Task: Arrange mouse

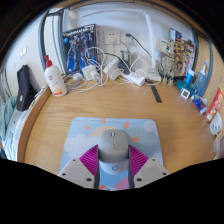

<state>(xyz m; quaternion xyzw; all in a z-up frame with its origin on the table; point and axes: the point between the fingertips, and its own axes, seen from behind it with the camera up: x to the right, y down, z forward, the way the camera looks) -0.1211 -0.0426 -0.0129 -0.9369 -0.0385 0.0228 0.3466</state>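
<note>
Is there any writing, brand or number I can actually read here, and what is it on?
None can be read.
Poster box behind the desk: print too small.
White bottle: label blurred.
Packets beside the desk: lettering blurred.
Mouse between the gripper fingers: no visible marking.

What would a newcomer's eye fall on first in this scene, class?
First the grey mouse, standing between the open gripper fingers on a pastel mouse pad on the wooden desk. Then the tangle of white cables along the wall beyond, and the white bottle beside it.
</note>
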